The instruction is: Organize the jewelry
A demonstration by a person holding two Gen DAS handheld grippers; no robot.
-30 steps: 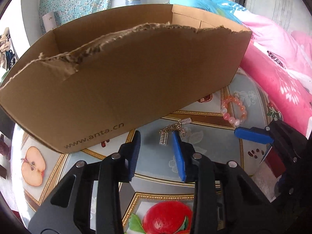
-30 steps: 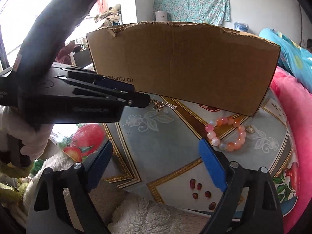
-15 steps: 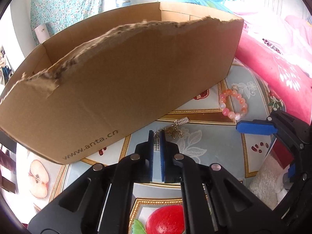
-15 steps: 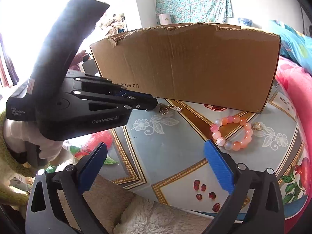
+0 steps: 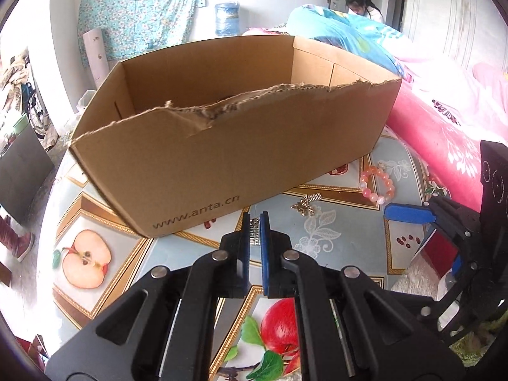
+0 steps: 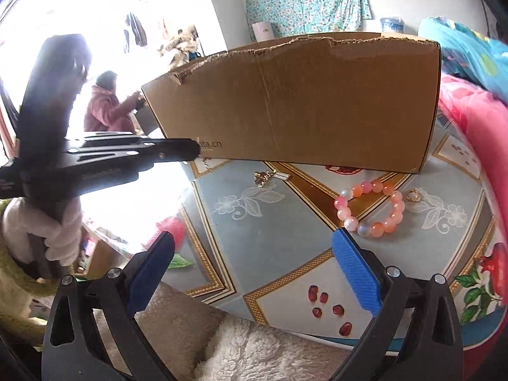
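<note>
My left gripper [image 5: 254,222] is shut on a small silver-and-gold earring [image 5: 254,232], held above the table just in front of the open cardboard box [image 5: 222,146]. In the right wrist view the left gripper [image 6: 192,149] hovers by the box [image 6: 301,104] with a thin bit of the earring [image 6: 203,162] dangling from its tip. A second small gold earring [image 5: 306,204] [image 6: 270,177] lies on the table. A pink bead bracelet [image 5: 376,185] [image 6: 371,209] and a little gold ring [image 6: 412,195] lie to the right. My right gripper [image 6: 254,241] stands open over the table's near edge, holding nothing.
The round table [image 6: 270,238] has a fruit-print cover. A white fleece sleeve [image 6: 254,349] lies at its near edge. Pink bedding [image 5: 444,133] presses against the table's right side. One person stands in the far doorway [image 5: 358,3], another sits by the window [image 6: 108,104].
The left gripper's jaws shut on one earring and lifted it off the table, away from the other piece. The box's inside now shows. The right gripper stayed open.
</note>
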